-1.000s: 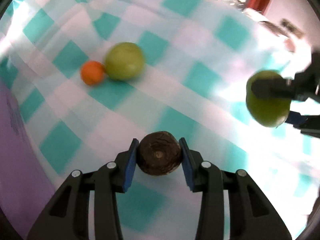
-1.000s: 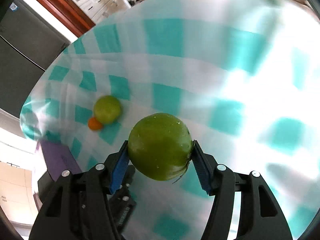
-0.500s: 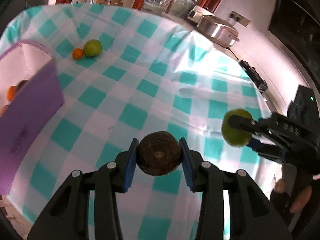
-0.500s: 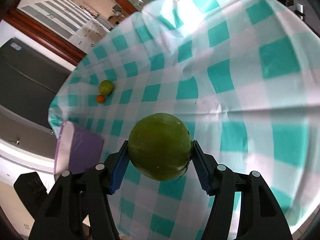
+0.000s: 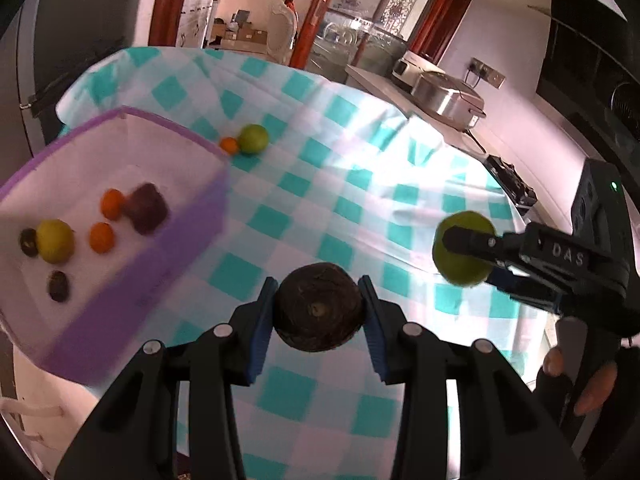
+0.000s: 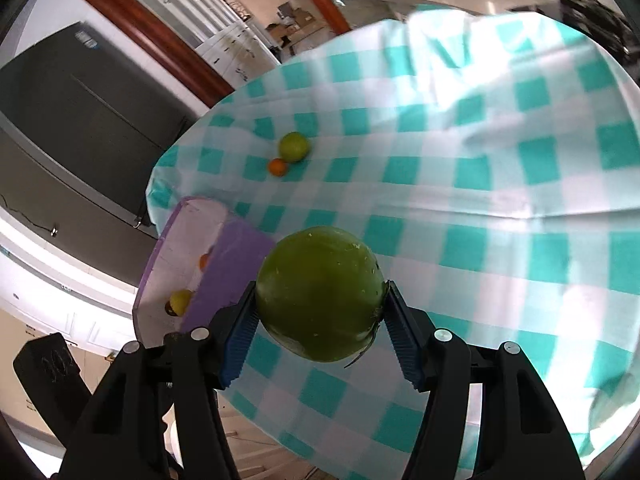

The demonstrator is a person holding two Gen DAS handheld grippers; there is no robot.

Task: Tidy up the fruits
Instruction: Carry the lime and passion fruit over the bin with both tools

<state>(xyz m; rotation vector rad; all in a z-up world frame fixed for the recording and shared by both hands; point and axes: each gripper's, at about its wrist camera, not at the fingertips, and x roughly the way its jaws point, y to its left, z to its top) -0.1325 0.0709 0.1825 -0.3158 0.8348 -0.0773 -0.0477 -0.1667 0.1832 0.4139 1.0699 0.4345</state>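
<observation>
Since half a second ago I have swung both grippers toward the purple bin (image 5: 188,236), so its white inside now shows in my left view where before I saw mostly its outer wall. My left gripper (image 5: 318,308) is clamped on a dark brown fruit (image 5: 318,306), both blue pads pressed to its sides, held above the checked cloth (image 5: 360,184) just beside the bin's near wall. My right gripper (image 6: 320,322) is closed on a big green fruit (image 6: 320,294); in the left view that same fruit (image 5: 460,248) hangs off to the right, over the cloth's right side, well apart from the bin.

Inside the bin lie a yellow-green fruit (image 5: 55,240), two small oranges (image 5: 112,203) and (image 5: 101,237), a dark purple lump (image 5: 146,209) touching the upper orange, and two small dark fruits (image 5: 29,242) and (image 5: 58,286). The picture there is blurred, so I cannot tell them more closely.

On the cloth past the bin's far corner, a green fruit (image 5: 253,139) and a small orange (image 5: 229,145) sit touching each other, near the table's far-left edge. From the right view the pair (image 6: 294,147) and (image 6: 277,167) lies beyond the bin (image 6: 236,264).

A steel cooker (image 5: 446,94) stands on the counter behind the table.
</observation>
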